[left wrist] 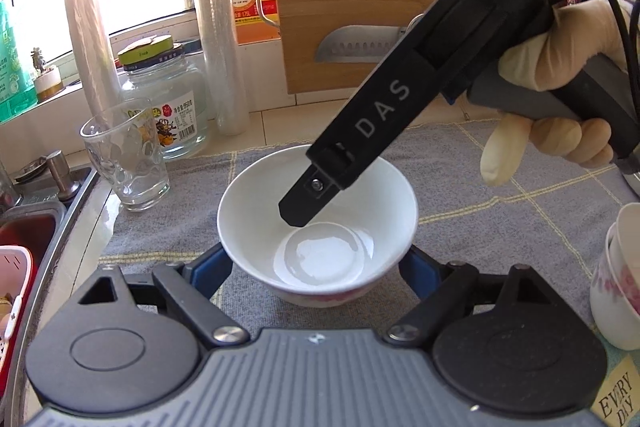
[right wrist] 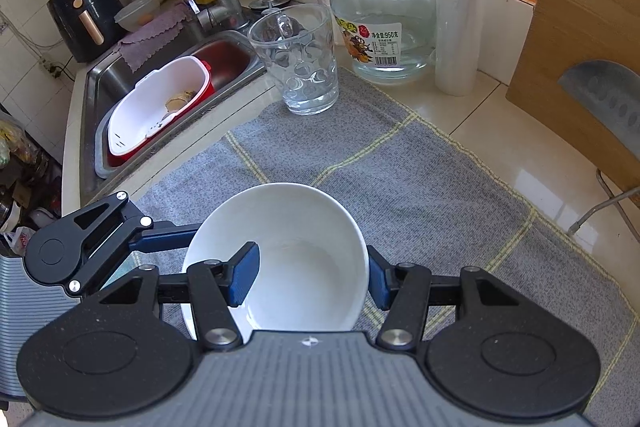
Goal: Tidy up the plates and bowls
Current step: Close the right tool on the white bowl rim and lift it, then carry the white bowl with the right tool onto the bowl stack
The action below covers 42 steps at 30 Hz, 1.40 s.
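- Left wrist view: white bowl (left wrist: pixel 318 223) on grey cloth (left wrist: pixel 500 211), straddled by wide-spread left gripper (left wrist: pixel 316 267); touching or not, cannot tell.
- Right gripper (right wrist: pixel 308 277) pinching bowl wall, one finger inside, one outside.
- Stacked floral bowls (left wrist: pixel 618 291) waiting at right edge; stacking apparently unfinished.

Close wrist views, probably sharing bowl (left wrist: pixel 320 227)

White bowl (left wrist: pixel 318 227) sits on the grey cloth (left wrist: pixel 480 195), flanked by the left gripper (left wrist: pixel 316 269); right gripper (left wrist: pixel 298 217) dips inside it; stacked cups (left wrist: pixel 618 287) at the cloth's right edge.
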Available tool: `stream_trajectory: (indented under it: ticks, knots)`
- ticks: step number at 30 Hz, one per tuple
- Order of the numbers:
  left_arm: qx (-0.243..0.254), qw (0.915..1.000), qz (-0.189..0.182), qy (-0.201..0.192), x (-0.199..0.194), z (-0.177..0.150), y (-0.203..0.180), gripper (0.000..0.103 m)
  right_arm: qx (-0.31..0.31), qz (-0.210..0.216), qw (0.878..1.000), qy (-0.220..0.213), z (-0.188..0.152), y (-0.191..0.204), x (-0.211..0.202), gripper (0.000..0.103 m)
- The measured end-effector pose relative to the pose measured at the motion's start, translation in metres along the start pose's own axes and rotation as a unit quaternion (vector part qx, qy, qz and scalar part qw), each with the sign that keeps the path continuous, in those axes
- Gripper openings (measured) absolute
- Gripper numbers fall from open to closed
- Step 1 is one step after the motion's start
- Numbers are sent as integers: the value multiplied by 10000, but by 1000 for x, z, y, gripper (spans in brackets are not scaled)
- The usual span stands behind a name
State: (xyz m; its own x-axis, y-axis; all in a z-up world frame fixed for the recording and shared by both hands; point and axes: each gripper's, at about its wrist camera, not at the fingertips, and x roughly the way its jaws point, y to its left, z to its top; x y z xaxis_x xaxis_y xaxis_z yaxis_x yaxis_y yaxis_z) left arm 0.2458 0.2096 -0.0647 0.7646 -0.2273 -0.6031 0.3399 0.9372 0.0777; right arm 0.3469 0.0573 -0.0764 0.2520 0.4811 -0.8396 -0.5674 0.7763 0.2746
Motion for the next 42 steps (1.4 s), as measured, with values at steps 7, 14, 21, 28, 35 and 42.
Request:
stream_trajectory:
  ticks: [7,14,21,28,35,42]
  knots:
    - [207,9997,-83,40,-27,1,-18,90,71,127,9999,-46,-20,9,-26,61]
    - [347,9991,-252,7,-55,1,-35,90,230,208,9994,-121,-44,16,-55,61]
    - [507,9977,-435,-90,-79,2,-53,90,392,197,9988,-218,-68,18,-85,61]
    - [713,9953,-623,-212,-93,3,-77,90,502,63,9980,-385,-95,19,-116,61]
    - [885,9917,-864,-354,-102,8,-102,90,607,-141,9965,-560,-120,15,-148,61]
    - [1010,9876,-1144,-371,-100,8,-129,90,856,-324,9938,-631,-150,7,-167,61]
